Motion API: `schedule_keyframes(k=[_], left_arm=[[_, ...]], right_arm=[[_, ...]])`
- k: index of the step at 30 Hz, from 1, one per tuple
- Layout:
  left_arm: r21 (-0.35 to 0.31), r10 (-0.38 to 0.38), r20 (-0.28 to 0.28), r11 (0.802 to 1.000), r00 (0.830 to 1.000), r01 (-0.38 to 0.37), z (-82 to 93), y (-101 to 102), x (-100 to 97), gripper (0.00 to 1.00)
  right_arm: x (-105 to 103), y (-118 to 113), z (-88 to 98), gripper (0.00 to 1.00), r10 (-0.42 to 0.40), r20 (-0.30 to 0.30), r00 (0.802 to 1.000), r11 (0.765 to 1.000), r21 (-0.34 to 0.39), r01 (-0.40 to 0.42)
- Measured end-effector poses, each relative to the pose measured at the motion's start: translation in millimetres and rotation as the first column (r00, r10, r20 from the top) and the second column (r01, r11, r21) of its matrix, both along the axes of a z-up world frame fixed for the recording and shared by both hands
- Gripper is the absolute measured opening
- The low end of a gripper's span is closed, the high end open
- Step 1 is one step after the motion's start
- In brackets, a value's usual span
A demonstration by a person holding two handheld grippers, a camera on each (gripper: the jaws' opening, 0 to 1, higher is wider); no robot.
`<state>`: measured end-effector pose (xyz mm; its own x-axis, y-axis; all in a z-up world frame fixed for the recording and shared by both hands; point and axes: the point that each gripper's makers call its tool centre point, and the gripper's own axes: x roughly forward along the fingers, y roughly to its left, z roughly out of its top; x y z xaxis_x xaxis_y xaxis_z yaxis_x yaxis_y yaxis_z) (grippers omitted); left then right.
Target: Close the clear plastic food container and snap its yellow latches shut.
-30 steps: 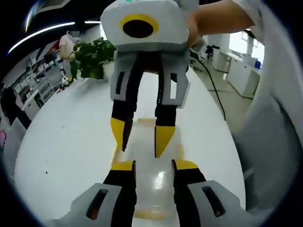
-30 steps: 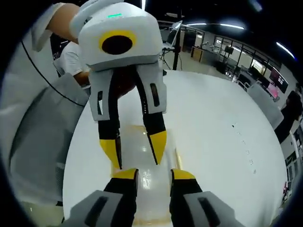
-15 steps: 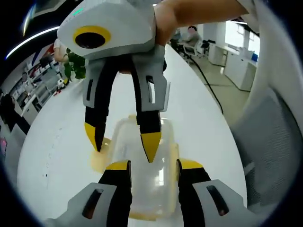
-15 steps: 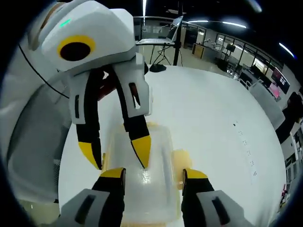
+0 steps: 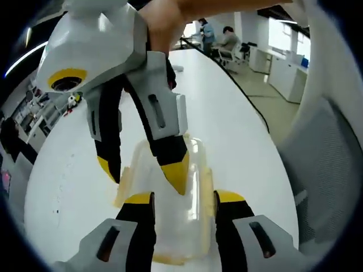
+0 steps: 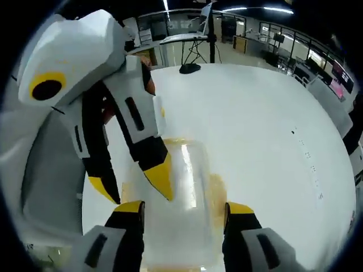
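Both tools lifted and tilted since a second ago. Left tool (image 5: 177, 199) and right tool (image 6: 185, 208) wide, empty, straddling clear food container (image 5: 170, 215) on worktop (image 5: 227, 113). Latches probably unsnapped.

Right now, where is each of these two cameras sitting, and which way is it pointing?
Left gripper view: rides the left gripper, looking along its open jaws at the clear container on the white table; the right gripper faces it, and a hand holds that gripper.
Right gripper view: rides the right gripper, looking the opposite way at the container, with the left gripper facing it.
Shared: container, table, both grippers.
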<state>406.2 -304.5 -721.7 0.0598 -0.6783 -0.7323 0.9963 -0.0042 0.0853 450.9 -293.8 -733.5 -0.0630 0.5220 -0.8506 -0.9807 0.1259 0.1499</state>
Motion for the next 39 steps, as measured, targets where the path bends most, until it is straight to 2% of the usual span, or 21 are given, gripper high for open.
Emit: schedule_keyframes(k=[2,8,13,17,22,24,28,34,37,39], left_arm=[[0.017,-0.008,0.017,1.000,1.000,0.008,-2.5,2,0.8,0.41],[0.017,-0.016,0.032,1.000,0.999,0.015,-3.5,0,1.3,0.41],[0.029,-0.017,0.040,0.999,0.999,0.016,-3.7,-1,0.8,0.42],[0.062,-0.049,0.082,0.997,0.995,0.044,-6.7,0,-0.7,0.42],[0.088,-0.062,0.106,0.995,0.992,0.053,-8.3,0,-0.5,0.43],[0.090,-0.052,0.105,0.995,0.993,0.043,-7.9,1,-0.2,0.43],[0.107,-0.040,0.140,0.994,0.989,0.025,-9.4,-1,-0.6,0.43],[0.123,-0.041,0.152,0.992,0.988,0.023,-9.7,0,1.2,0.42],[0.139,-0.084,0.215,0.989,0.973,0.054,-13.2,-1,4.1,0.46],[0.140,-0.069,0.208,0.989,0.976,0.040,-13.6,-2,3.5,0.46]], right_arm=[[-1,0,-0.3,0.53,0.003,-0.012,1.000,1.000,-0.010,-0.003],[-2,0,-0.7,0.53,0.026,-0.023,0.999,0.999,-0.037,-0.027],[-3,0,-1.0,0.52,0.053,-0.017,0.998,0.997,-0.047,-0.054],[-3,0,-1.9,0.52,0.057,-0.021,0.998,0.997,-0.052,-0.058],[-2,1,-3.2,0.53,0.063,-0.038,0.997,0.996,-0.058,-0.065],[-2,1,-3.7,0.53,0.068,-0.049,0.996,0.996,-0.053,-0.071],[-2,1,-5.0,0.52,0.075,-0.072,0.995,0.996,-0.053,-0.079],[-3,3,-7.8,0.52,0.084,-0.127,0.988,0.987,-0.123,-0.100],[-4,2,-9.6,0.52,0.084,-0.151,0.985,0.985,-0.138,-0.105],[-3,2,-9.9,0.52,0.086,-0.169,0.982,0.983,-0.144,-0.111]])
